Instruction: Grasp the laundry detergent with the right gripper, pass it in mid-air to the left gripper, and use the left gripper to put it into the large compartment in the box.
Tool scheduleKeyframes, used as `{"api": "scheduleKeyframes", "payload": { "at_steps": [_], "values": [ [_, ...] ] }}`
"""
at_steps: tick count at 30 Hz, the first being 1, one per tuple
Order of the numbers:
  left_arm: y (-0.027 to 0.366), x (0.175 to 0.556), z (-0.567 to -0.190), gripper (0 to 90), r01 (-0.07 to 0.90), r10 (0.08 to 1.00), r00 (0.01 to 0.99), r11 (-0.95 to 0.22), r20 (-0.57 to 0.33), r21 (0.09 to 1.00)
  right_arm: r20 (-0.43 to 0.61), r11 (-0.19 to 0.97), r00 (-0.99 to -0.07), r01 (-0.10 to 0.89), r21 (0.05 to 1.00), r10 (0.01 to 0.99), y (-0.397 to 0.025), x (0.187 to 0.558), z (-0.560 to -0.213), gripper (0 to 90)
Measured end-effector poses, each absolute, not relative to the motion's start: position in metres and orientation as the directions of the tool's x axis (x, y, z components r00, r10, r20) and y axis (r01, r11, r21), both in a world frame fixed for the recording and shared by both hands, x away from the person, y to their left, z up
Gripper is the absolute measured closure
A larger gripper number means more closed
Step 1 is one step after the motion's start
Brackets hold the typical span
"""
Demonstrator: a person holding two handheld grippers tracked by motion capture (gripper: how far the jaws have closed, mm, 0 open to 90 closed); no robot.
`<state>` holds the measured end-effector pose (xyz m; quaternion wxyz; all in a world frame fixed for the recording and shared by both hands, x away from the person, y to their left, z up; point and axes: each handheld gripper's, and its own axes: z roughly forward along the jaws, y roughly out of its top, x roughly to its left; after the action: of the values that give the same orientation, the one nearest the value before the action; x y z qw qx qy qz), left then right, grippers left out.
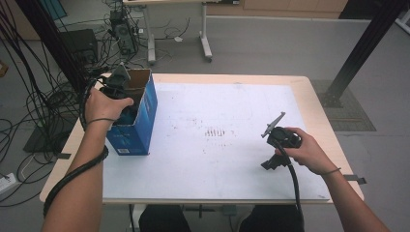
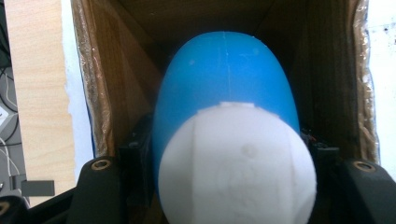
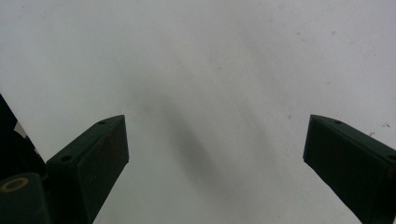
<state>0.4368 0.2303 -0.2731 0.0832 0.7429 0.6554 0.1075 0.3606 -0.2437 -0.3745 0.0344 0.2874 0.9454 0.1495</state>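
Left gripper [image 2: 224, 186] is pinching a blue-and-white egg-shaped toy [image 2: 229, 140] inside the open cardboard box [image 1: 138, 116], likely for stowing it, while right gripper [image 3: 215, 154] is idling spread over the white surface [image 1: 217, 145].

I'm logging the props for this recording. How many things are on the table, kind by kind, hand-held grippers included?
Open-topped blue cardboard box: 1
Blue and white egg-shaped plastic object, held inside the box between the left gripper's jaws: 1
Hand-held grippers: 2, the left gripper at the box and the right gripper, open over the white table top
Total: 4
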Motion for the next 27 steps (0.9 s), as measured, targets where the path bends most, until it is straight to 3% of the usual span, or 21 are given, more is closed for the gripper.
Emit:
{"api": "scheduleKeyframes", "payload": {
  "at_steps": [27],
  "values": [
    [0.2296,0.437,-0.2693,33.1,0.959,0.993,0.11,-0.118,0.046,0.257,0.014,0.793,-0.834,0.528,0.303,0.551,-0.2424,0.3621,-0.3718,6.7]
  ]
}}
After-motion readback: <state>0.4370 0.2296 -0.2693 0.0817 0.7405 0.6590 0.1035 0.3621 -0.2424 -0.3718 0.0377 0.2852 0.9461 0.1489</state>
